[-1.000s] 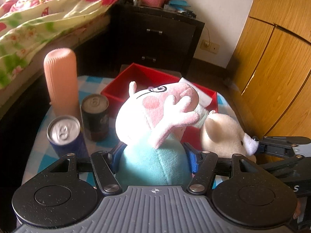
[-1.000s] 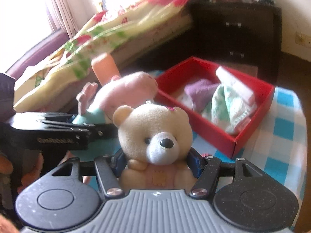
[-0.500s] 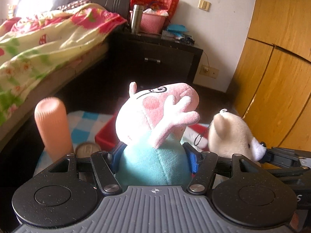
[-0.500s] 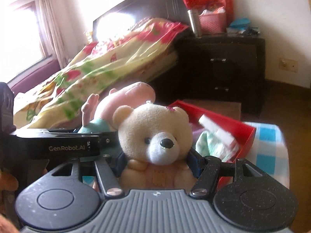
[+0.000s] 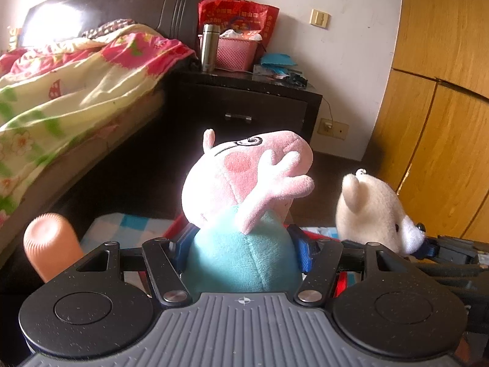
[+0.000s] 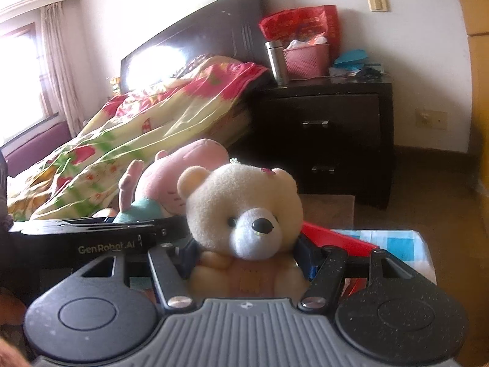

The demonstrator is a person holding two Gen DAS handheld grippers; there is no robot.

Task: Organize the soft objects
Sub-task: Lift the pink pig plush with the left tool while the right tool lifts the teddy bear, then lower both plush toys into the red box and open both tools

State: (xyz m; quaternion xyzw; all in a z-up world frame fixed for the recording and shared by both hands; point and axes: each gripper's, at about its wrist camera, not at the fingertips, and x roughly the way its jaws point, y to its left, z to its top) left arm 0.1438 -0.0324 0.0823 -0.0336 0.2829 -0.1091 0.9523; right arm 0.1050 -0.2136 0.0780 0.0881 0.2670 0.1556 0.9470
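Gripping a pink pig plush [image 5: 244, 183] by its teal body, your left gripper [image 5: 243, 250] carries it upright; your right gripper [image 6: 249, 260] clamps a cream teddy bear [image 6: 241, 205] beside it. Both ride above the red box [image 6: 336, 238] rim on the checked cloth [image 6: 397, 244].

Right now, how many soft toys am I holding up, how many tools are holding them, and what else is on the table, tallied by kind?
Plush toys: 2, the pig plush in the left tool and the teddy bear in the right tool.
Tools: 2.
Red boxes: 1.
Peach cylinders: 1.
Total: 6.
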